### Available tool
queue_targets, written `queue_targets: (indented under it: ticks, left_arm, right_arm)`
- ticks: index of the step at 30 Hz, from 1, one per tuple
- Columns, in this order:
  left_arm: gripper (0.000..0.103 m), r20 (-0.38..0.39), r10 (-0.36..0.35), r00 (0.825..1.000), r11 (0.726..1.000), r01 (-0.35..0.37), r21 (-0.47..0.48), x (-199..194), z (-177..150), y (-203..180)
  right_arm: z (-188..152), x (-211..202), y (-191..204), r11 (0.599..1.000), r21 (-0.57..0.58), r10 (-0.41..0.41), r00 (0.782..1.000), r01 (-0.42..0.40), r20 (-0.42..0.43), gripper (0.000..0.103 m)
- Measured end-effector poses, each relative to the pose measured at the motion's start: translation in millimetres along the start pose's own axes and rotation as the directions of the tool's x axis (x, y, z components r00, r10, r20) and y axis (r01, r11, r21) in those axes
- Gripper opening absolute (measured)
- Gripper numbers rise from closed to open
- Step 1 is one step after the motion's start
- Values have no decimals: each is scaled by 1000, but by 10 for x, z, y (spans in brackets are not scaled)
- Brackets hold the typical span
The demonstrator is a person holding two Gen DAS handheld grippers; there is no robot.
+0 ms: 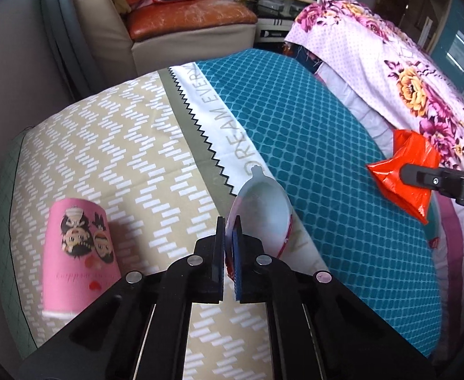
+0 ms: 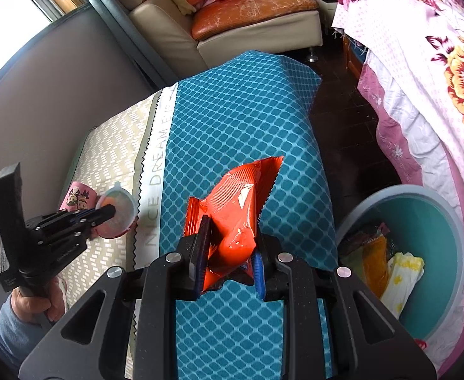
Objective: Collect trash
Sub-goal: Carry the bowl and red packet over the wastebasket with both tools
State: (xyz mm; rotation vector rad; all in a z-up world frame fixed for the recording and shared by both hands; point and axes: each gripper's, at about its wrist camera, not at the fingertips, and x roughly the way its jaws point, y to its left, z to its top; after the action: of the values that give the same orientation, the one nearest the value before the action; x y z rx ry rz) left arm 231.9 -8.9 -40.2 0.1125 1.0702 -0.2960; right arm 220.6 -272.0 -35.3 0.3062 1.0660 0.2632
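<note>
While the left tongs (image 1: 228,250) are pinched tight on the rim of a little plastic cup (image 1: 260,215) over the bed's (image 1: 327,158) pale zigzag side, the right tongs (image 2: 228,250) are clamped on an orange wrapper (image 2: 238,212) above the teal half. Pink cup (image 1: 80,253) lies near the left edge, bin (image 2: 422,253) off the right edge.

Bed or table covered with a sheet (image 2: 241,101): teal diamond print on one side, beige zigzag on the other, white band lettered "NICE DREAM" between. Grey wall (image 2: 42,95) along its beige side. Window (image 2: 13,3) with wooden frame, daylight coming in. Beige sofa (image 2: 232,28) with worn orange seat cushion at far end. Dark floor (image 2: 342,120). Floral quilt (image 2: 437,63), pink and purple, draped beside the teal side.
</note>
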Motion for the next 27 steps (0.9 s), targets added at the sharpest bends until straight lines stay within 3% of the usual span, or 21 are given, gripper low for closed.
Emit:
queue_targets:
  ticks: [11,19,27]
  left_arm:
    - [5,33,-55,998,996,53,67,-448,-202,-759]
    - [5,32,-132,991,983,127,134,-567,-250,-1517]
    - [5,-4,-171,985,963,168,210,-442,-215,-2179]
  right_arm:
    - [-359,-603,-173,999,39,-29,996,26,81,22]
    - [-702,-1166,-650,990,124,-85,984,65,156,22]
    - [-956,-1547,-1181,970,222,-142,969,97,201,22]
